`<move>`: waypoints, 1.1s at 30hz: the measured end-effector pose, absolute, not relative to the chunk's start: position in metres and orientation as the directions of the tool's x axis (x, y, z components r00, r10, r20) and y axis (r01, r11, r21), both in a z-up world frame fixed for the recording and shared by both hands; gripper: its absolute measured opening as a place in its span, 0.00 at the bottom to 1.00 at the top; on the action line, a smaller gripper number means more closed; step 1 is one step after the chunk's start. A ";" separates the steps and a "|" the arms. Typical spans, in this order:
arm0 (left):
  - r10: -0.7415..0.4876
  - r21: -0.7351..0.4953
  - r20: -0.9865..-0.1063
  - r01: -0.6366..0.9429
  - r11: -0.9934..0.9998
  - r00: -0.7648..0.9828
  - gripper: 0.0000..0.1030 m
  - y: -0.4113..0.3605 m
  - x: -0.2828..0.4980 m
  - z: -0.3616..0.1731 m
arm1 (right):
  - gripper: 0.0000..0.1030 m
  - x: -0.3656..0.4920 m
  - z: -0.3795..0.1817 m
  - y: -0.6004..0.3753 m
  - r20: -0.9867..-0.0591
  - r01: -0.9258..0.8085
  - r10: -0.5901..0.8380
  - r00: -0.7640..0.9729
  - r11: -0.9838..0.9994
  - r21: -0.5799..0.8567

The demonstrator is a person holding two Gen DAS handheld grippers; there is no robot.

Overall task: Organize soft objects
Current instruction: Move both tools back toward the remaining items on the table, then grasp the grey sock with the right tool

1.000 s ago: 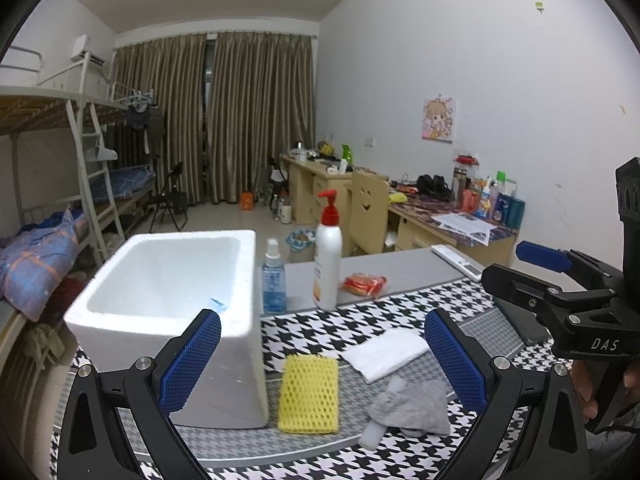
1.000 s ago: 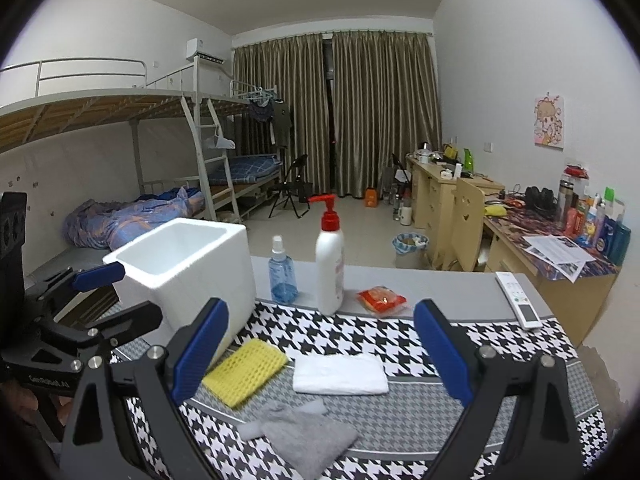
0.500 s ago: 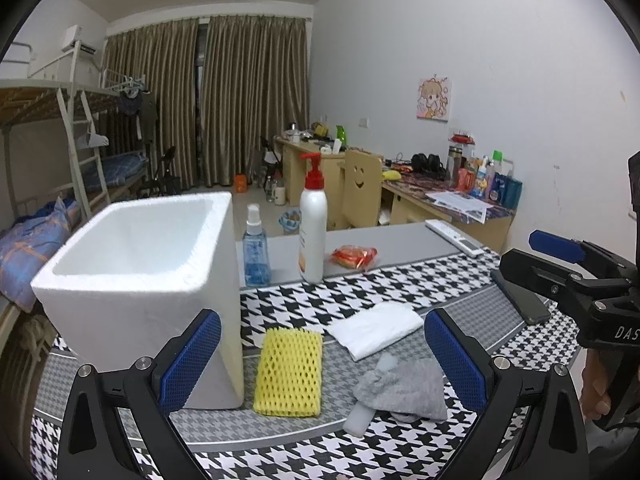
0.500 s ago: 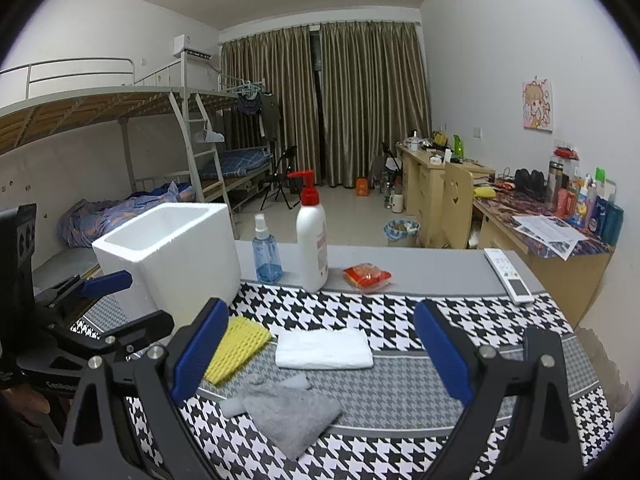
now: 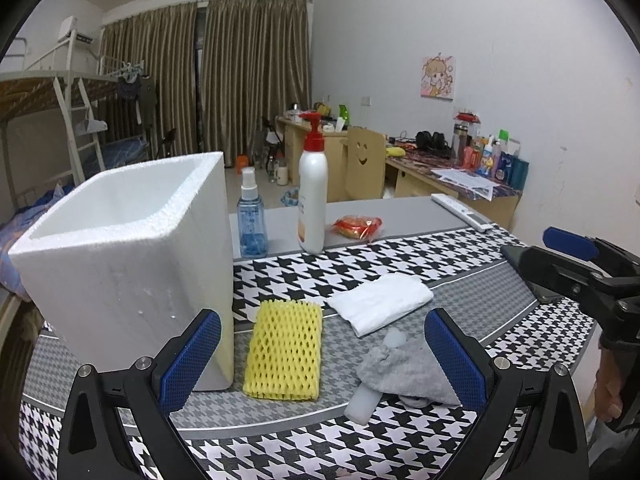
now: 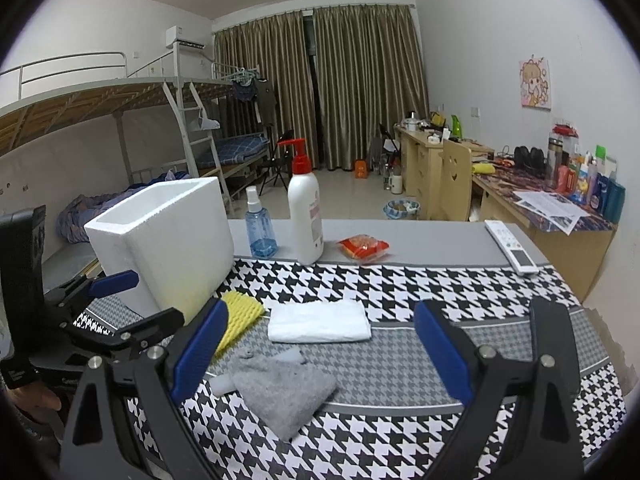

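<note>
A yellow foam net [image 5: 285, 350] [image 6: 237, 319] lies flat on the houndstooth table beside a white foam box [image 5: 124, 260] [image 6: 168, 240]. Right of the net lies a folded white cloth [image 5: 380, 302] [image 6: 318, 320], and nearer to me a grey cloth [image 5: 404, 374] [image 6: 280, 390] covers a white foam piece [image 5: 362, 402]. My left gripper [image 5: 322, 364] hovers open over the net and grey cloth, holding nothing. My right gripper [image 6: 320, 354] is open and empty above the grey and white cloths. Each gripper shows at the edge of the other's view.
Behind the cloths stand a blue spray bottle [image 5: 252, 216] [image 6: 260, 228] and a white pump bottle [image 5: 313, 200] [image 6: 305, 216], with a red snack packet [image 5: 358, 227] [image 6: 363, 249] and a remote [image 5: 460, 212] [image 6: 511, 246] further right. A dark phone [image 5: 524, 276] lies at the right. Bunk beds and desks fill the room behind.
Both grippers have come lower and closer to the table, so the foam box and cloths look larger. Nothing on the table has moved and both grippers stay open.
</note>
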State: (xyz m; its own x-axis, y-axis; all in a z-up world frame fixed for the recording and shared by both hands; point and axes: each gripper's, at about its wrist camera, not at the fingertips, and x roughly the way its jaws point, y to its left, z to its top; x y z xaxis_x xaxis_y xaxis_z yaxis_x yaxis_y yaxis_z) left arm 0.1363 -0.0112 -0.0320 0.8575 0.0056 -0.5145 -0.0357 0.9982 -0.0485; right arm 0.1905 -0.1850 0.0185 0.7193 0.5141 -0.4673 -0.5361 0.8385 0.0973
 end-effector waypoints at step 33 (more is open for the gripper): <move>0.115 0.056 -0.680 -0.105 0.993 0.724 0.73 -0.017 0.177 -0.091 | 0.93 0.200 -0.036 -0.167 -0.598 -0.606 0.546 0.587 0.786 0.123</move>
